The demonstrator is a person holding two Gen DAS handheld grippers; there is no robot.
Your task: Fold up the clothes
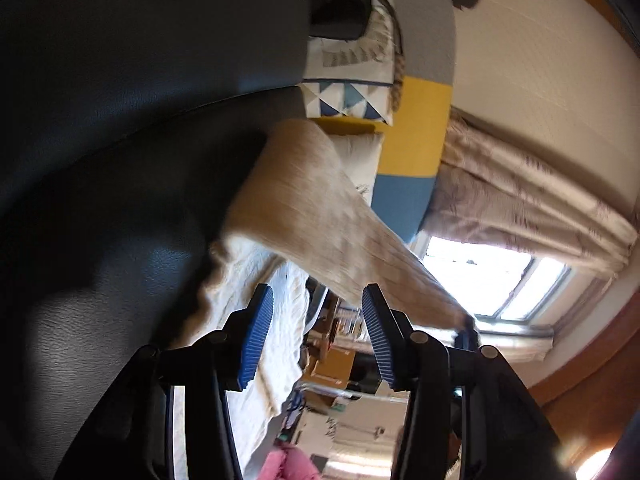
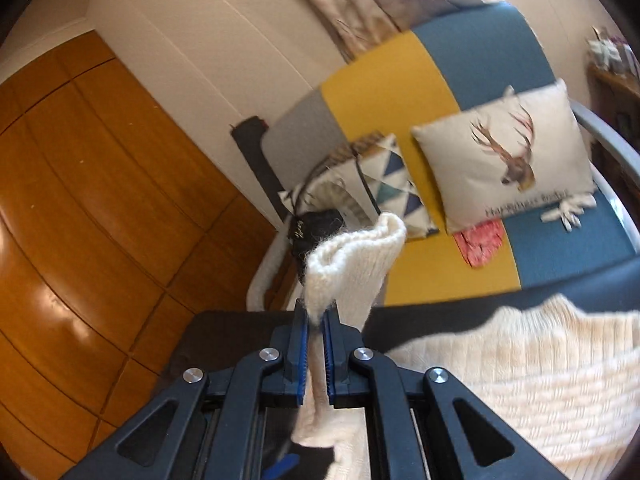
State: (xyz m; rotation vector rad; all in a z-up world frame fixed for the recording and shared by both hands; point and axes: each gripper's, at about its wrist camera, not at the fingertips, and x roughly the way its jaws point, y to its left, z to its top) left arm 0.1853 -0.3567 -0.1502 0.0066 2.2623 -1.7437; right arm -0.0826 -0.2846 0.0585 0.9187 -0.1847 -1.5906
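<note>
Your sweater (image 2: 532, 384) is a cream ribbed knit, and most of it lies bunched on the dark surface (image 2: 440, 312) in front of you, not flat. One edge of it (image 2: 352, 264) is drawn up from the pile and pinched in your right gripper (image 2: 316, 352), whose jaws are closed tight on the knit, with a loose tuft standing above the pads and a tail hanging below them. In the left wrist view the same sweater (image 1: 304, 200) runs as a stretched band from the pile out to that right gripper (image 1: 466, 330), small and far off against the window (image 1: 496, 280).

Your left gripper (image 1: 318, 336) has its jaws spread wide with nothing between the blue pads (image 1: 258, 336); the pile lies just beyond and to one side, not touched as far as the blurred picture shows.

Judged from this, the fold is barely begun. No crease is made, no sleeve is laid in, and the body is not yet smoothed out. You hold one edge only; what is left seems to be catching a second edge with the free gripper, spreading the sweater, then folding.

Beyond it stands a sofa (image 2: 400, 80) in grey, yellow and blue, with a deer cushion (image 2: 500, 152), a triangle cushion (image 2: 396, 184) and a black bag (image 2: 316, 228).
</note>
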